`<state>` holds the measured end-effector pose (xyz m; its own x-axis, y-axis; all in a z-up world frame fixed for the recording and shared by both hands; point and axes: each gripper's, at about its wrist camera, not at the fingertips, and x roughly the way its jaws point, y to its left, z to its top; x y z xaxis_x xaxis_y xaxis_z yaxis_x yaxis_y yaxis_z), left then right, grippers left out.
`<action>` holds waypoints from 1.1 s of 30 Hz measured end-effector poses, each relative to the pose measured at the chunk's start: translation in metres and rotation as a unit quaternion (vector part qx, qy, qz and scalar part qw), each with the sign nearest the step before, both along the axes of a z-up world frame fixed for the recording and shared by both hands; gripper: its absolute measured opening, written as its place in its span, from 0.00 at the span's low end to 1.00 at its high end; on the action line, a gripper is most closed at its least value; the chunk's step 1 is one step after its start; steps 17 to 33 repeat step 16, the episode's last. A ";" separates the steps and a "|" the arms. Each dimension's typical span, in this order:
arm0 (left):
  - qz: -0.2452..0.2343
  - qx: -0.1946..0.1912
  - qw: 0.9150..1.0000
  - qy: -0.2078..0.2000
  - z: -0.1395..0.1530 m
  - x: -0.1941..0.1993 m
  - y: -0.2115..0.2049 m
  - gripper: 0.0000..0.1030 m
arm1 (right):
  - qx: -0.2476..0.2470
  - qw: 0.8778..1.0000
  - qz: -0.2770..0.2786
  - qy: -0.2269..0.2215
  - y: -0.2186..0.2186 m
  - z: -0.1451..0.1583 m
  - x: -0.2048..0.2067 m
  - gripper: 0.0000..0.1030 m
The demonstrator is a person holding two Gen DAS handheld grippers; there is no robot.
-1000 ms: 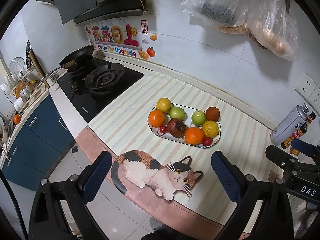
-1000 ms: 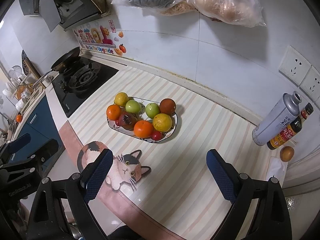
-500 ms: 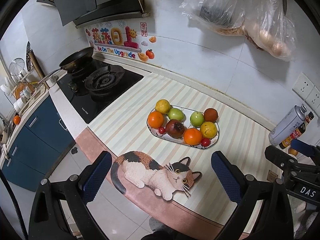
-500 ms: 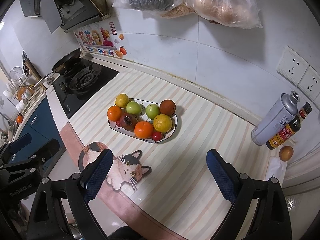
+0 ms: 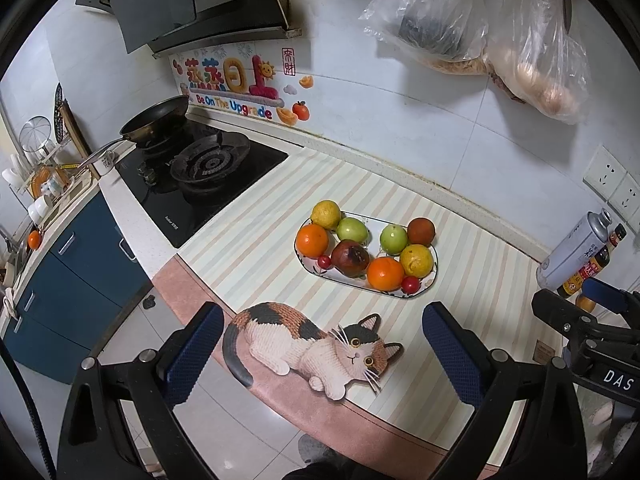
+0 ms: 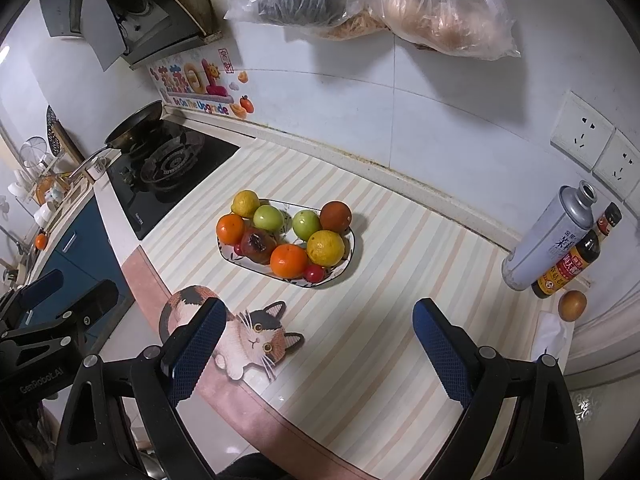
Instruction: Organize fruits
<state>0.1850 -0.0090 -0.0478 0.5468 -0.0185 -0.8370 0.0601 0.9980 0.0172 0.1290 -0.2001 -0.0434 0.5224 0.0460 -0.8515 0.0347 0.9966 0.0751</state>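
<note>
An oval plate [image 5: 424,290] [image 6: 256,266] on the striped counter holds several fruits: oranges [image 5: 385,274] [image 6: 288,259], green apples [image 5: 393,238] [image 6: 306,224], yellow citrus [image 5: 416,260] [image 6: 325,247], a dark red fruit [image 5: 351,257] [image 6: 257,245], a brown-red one [image 5: 421,231] [image 6: 335,216] and small red ones [image 5: 410,284]. My left gripper [image 5: 320,356] is open and empty, well short of the plate. My right gripper [image 6: 316,354] is open and empty, also short of it. A lone brown fruit [image 6: 572,305] lies by the bottles at the right.
A cat-shaped mat [image 5: 312,340] [image 6: 248,334] lies at the counter's front edge. A gas hob [image 5: 200,176] with a frying pan [image 5: 156,124] is to the left. A metal can [image 6: 548,236] and sauce bottle [image 6: 568,264] stand at the right. Plastic bags [image 6: 380,4] hang on the wall.
Both grippers have drifted slightly; the plate sits a little higher in both views. Both stay open and empty.
</note>
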 end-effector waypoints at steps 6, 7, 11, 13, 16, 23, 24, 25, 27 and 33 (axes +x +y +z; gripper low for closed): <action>0.000 0.000 1.000 -0.002 0.002 -0.001 0.000 0.99 | 0.001 1.000 0.000 0.000 0.001 0.000 0.000 0.94; 0.001 0.001 1.000 -0.002 0.002 -0.001 0.000 0.99 | 0.001 1.000 0.000 0.000 0.001 0.000 0.000 0.94; 0.002 0.001 1.000 -0.004 0.007 -0.001 0.002 0.99 | 0.002 1.000 -0.002 0.000 0.001 0.001 -0.001 0.94; 0.002 0.003 1.000 -0.006 0.008 -0.002 0.003 0.99 | 0.002 1.000 -0.003 0.000 0.001 0.002 -0.001 0.94; 0.003 0.003 1.000 -0.011 0.010 -0.003 0.004 0.99 | 0.003 1.000 -0.005 -0.001 0.002 0.003 -0.003 0.94; 0.003 0.003 1.000 -0.011 0.010 -0.003 0.004 0.99 | 0.003 1.000 -0.005 -0.001 0.002 0.003 -0.003 0.94; 0.003 0.003 1.000 -0.011 0.010 -0.003 0.004 0.99 | 0.003 1.000 -0.005 -0.001 0.002 0.003 -0.003 0.94; 0.003 0.003 1.000 -0.011 0.010 -0.003 0.004 0.99 | 0.003 1.000 -0.005 -0.001 0.002 0.003 -0.003 0.94; 0.003 0.003 1.000 -0.011 0.010 -0.003 0.004 0.99 | 0.003 1.000 -0.005 -0.001 0.002 0.003 -0.003 0.94; 0.003 0.003 1.000 -0.011 0.010 -0.003 0.004 0.99 | 0.003 1.000 -0.005 -0.001 0.002 0.003 -0.003 0.94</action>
